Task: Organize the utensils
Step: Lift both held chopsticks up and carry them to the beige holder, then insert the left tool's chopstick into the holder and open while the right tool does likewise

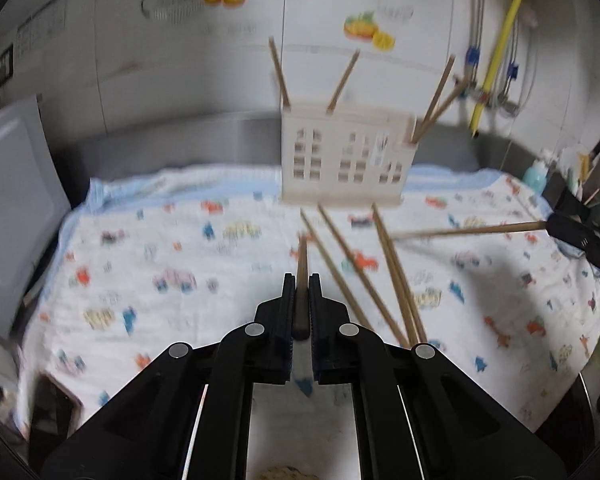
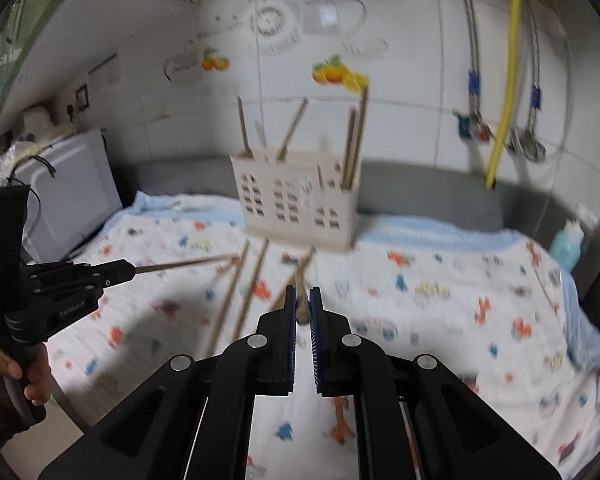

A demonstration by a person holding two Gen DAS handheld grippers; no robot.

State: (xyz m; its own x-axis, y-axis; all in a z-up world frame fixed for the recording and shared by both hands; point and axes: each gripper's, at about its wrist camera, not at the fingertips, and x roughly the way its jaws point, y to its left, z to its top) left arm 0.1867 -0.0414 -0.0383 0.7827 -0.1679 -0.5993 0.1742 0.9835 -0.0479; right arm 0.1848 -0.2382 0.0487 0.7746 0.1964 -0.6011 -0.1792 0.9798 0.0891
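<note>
A cream utensil holder [image 1: 346,158] with window-shaped cutouts stands at the back of a patterned cloth [image 1: 180,280]; several wooden chopsticks stick up out of it. It also shows in the right wrist view [image 2: 298,200]. Several loose chopsticks [image 1: 396,276] lie on the cloth in front of it. My left gripper [image 1: 302,278] is shut on a chopstick [image 1: 302,258] pointing toward the holder. My right gripper [image 2: 302,292] is shut on another chopstick [image 2: 300,280]; it appears in the left wrist view [image 1: 546,225] with its chopstick [image 1: 468,230] held level.
A grey appliance [image 1: 16,208] stands left of the cloth. A yellow hose [image 1: 500,48] and metal hoses hang on the tiled wall at the right. A blue bottle [image 2: 566,242] and a knife rack [image 1: 596,172] sit at the right edge.
</note>
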